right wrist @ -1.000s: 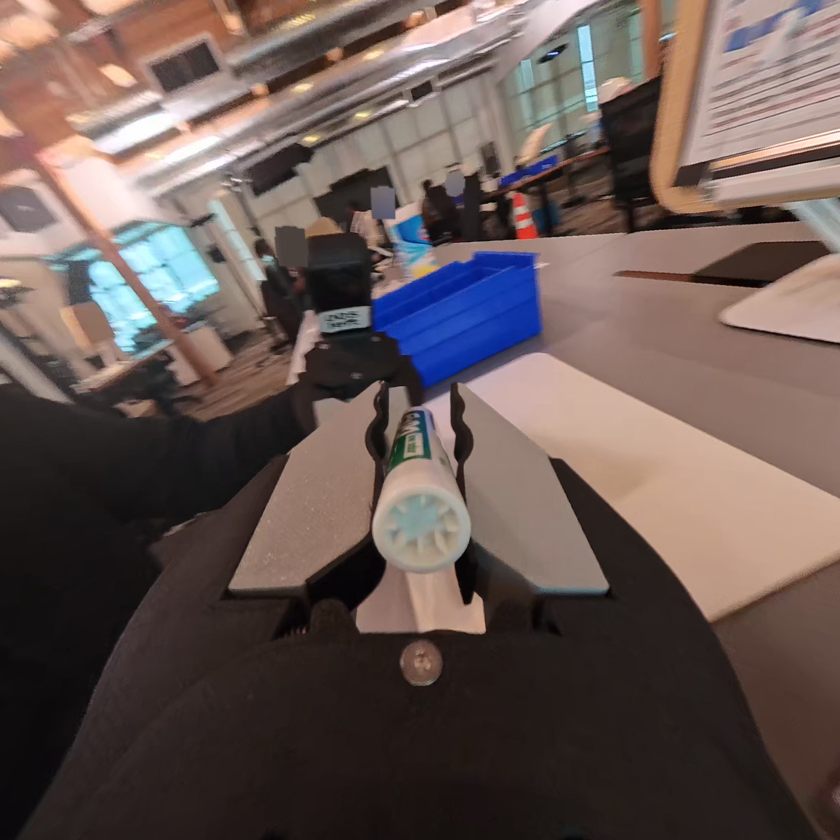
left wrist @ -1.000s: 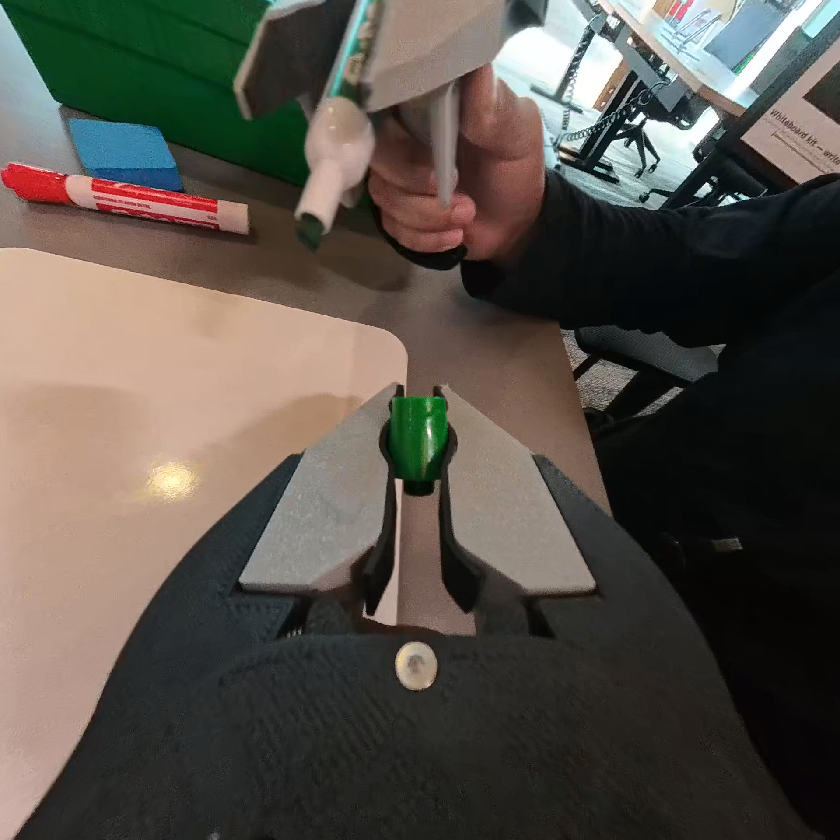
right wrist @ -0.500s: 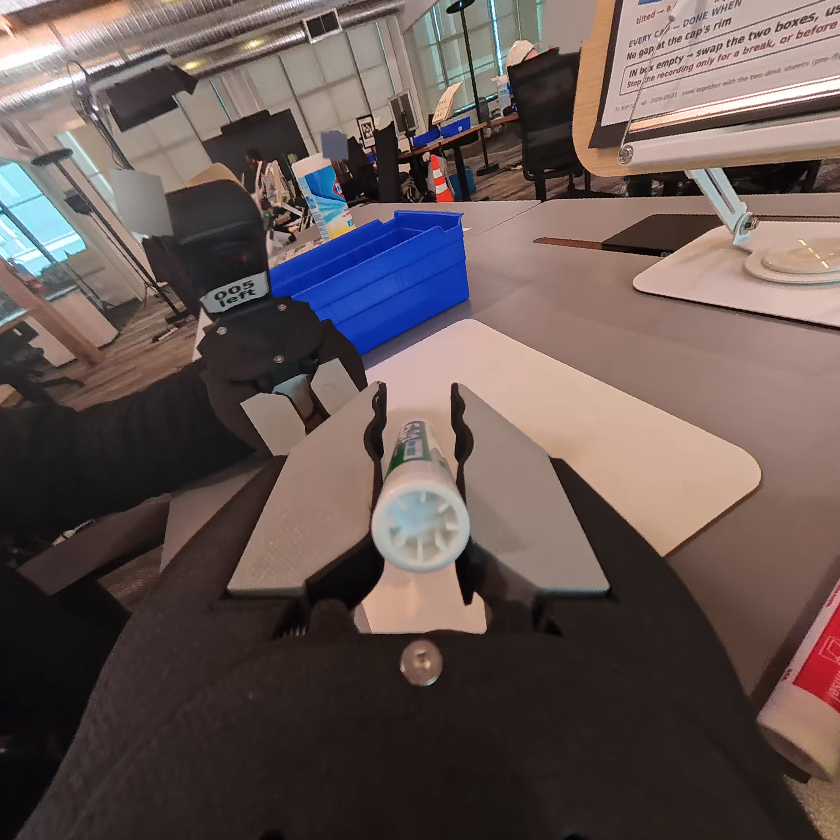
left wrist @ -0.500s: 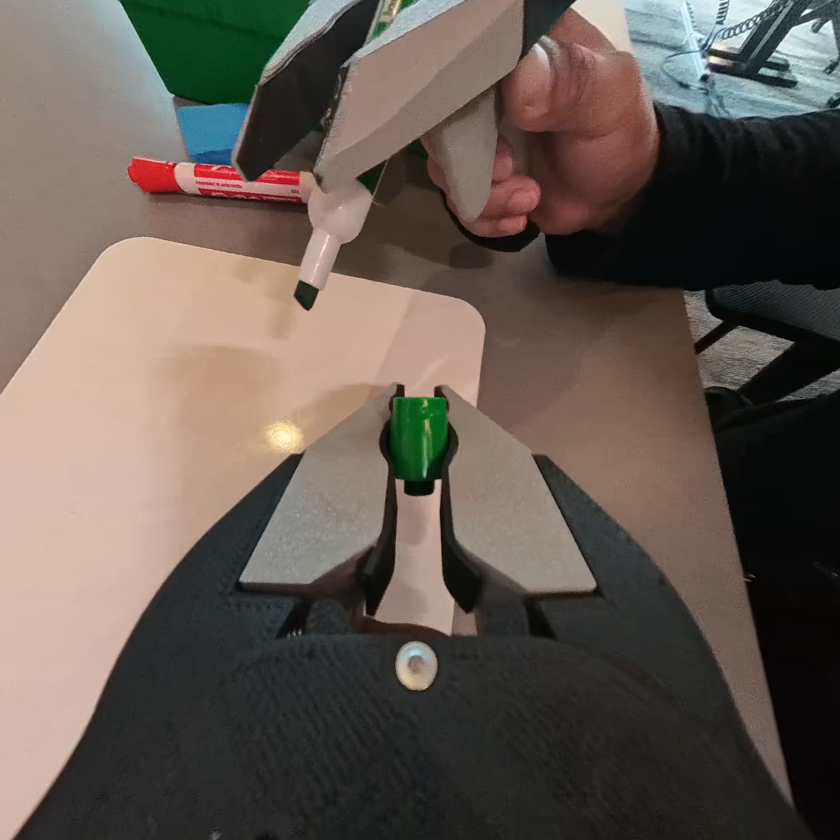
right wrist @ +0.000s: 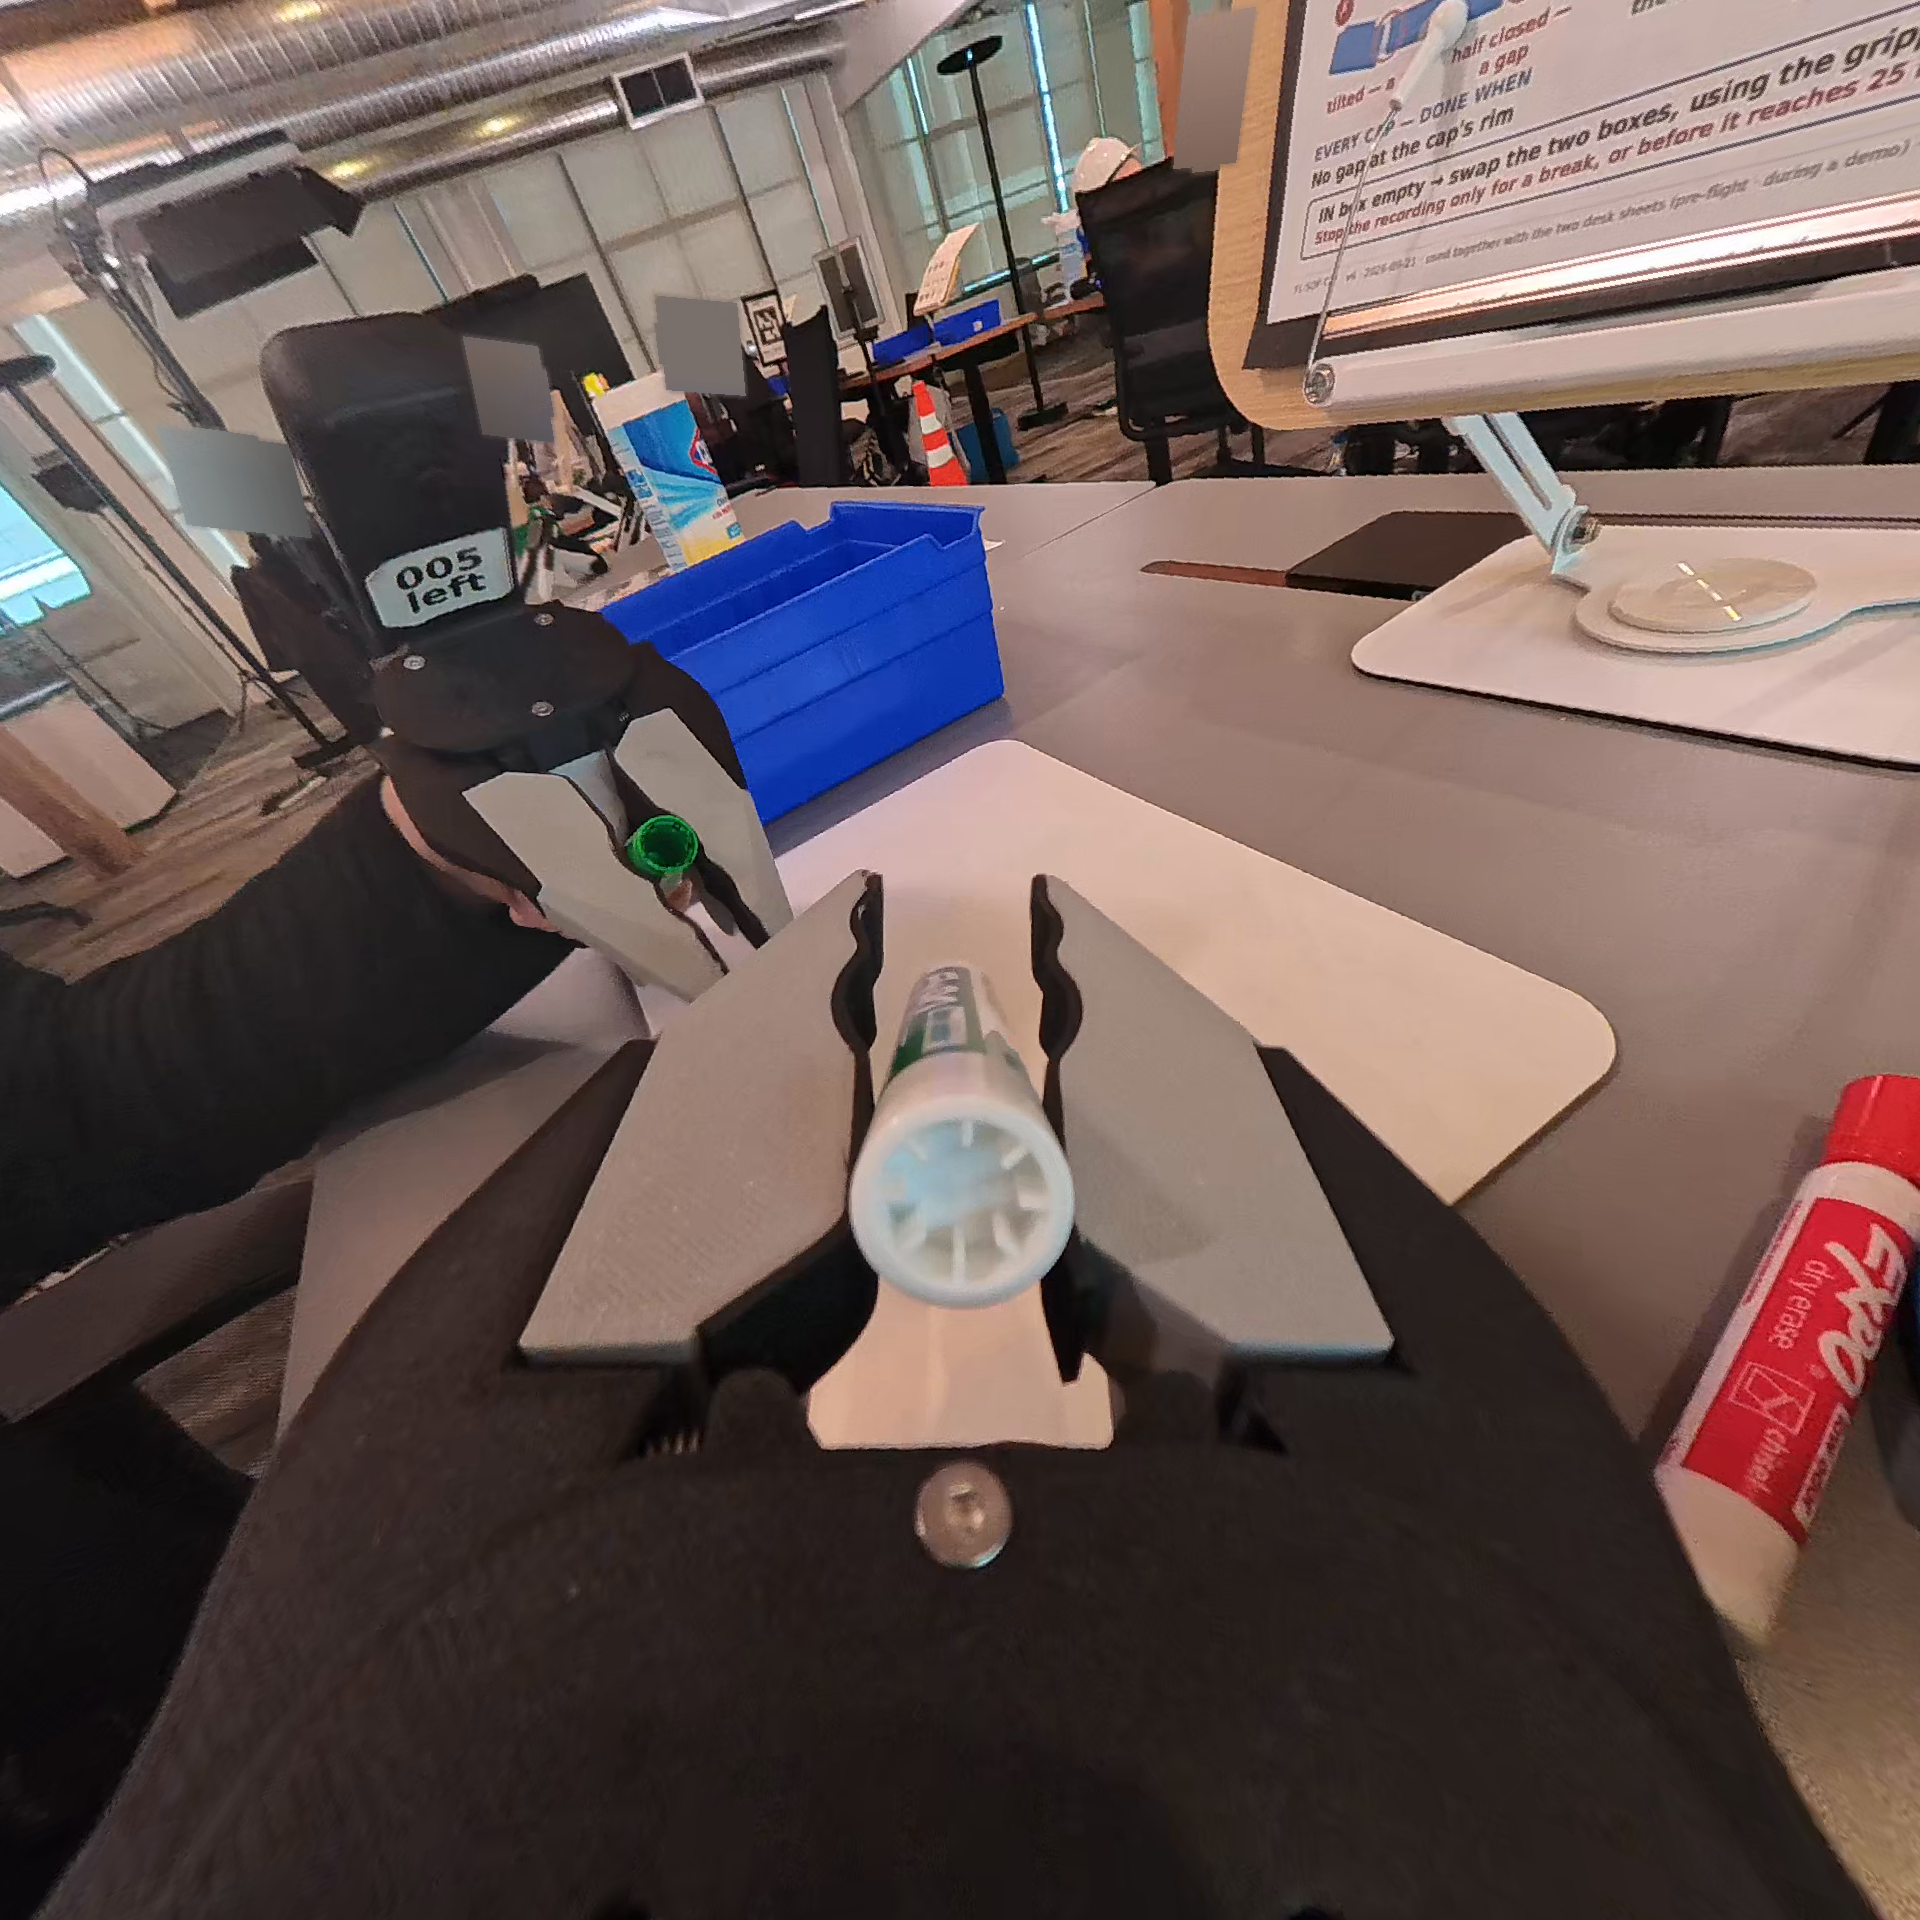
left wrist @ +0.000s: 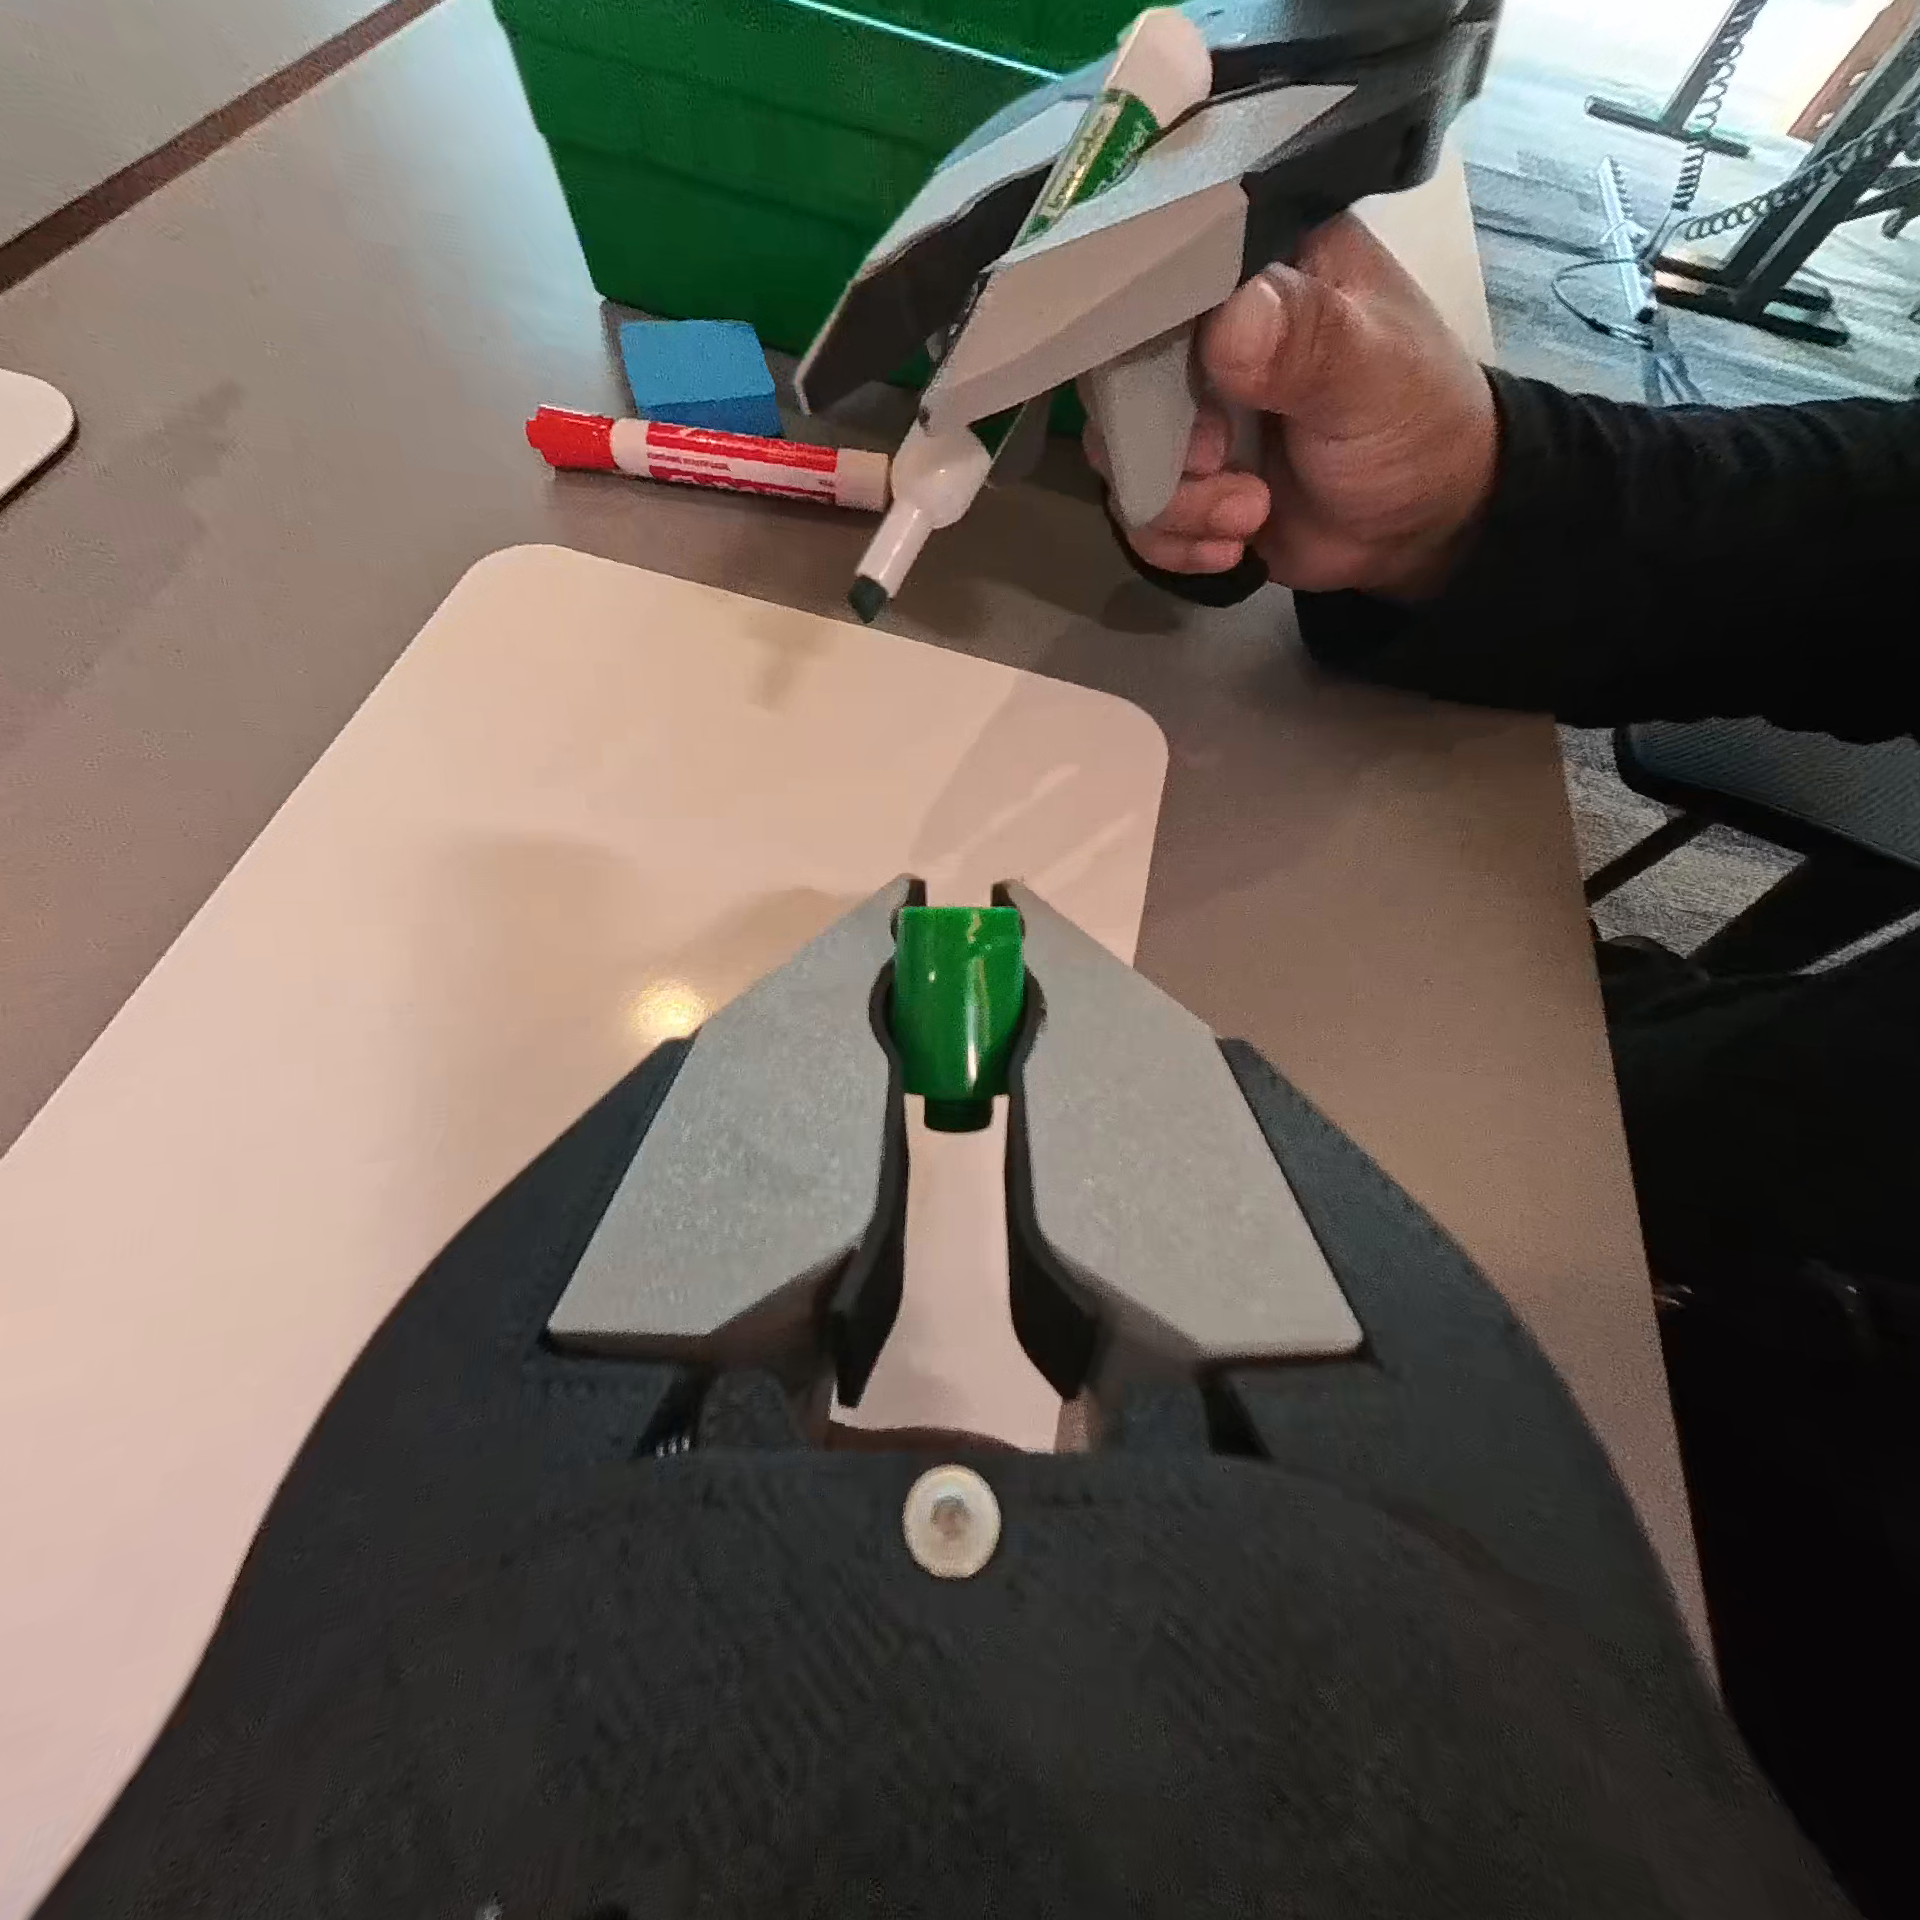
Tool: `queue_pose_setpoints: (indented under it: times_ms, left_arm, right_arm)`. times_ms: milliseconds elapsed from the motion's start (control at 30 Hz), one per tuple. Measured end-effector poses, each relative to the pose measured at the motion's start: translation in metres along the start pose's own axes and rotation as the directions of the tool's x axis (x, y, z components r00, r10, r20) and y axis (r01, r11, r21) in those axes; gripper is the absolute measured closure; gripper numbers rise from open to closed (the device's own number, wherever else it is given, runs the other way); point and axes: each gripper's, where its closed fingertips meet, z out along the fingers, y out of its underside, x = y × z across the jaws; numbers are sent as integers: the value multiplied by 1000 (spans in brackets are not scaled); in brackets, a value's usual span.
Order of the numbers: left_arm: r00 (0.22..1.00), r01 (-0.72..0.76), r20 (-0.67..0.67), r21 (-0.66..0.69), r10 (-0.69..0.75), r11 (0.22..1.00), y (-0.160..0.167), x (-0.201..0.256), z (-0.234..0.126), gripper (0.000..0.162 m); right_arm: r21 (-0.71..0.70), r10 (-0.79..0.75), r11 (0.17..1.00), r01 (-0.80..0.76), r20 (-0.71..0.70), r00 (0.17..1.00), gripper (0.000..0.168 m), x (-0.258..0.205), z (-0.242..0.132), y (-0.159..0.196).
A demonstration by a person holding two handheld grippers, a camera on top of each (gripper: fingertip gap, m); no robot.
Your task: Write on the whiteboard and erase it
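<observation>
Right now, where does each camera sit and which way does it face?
Left wrist view: on the left gripper, looking along its jaws, shut on the green cap, over the whiteboard; the right hand shows.
Right wrist view: on the right gripper, looking along the green marker toward the blue bin; a dark sleeve shows.
Shared: whiteboard, red marker, each other's gripper.

We record two like grippers. The left gripper [left wrist: 958, 904] has flat grey wedge fingers [left wrist: 769, 1122] with black inner pads, set in a black textured body; one silver screw [left wrist: 951, 1520] sits behind the jaws on the centre line. The right gripper [right wrist: 956, 894] matches, its pads wavy-edged, with a grey trigger handle below the jaws. The hand [left wrist: 1340, 416] wears a black sleeve [left wrist: 1683, 551].
</observation>
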Motion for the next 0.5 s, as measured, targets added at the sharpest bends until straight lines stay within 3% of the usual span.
queue_pose_setpoints:
  times_ms: [400, 500]
  left_arm:
    - [994, 50, 101, 25, -52, 998, 8, -17, 0, 152]
    - [984, 124, 125, 47, -129, 991, 14, -24, -8, 152]
  right_arm:
    - [-38, -53, 998, 52, -27, 998, 142, -1, 6, 9]
    - [-39, -56, 998, 54, -58, 997, 142, 4, 7, 11]
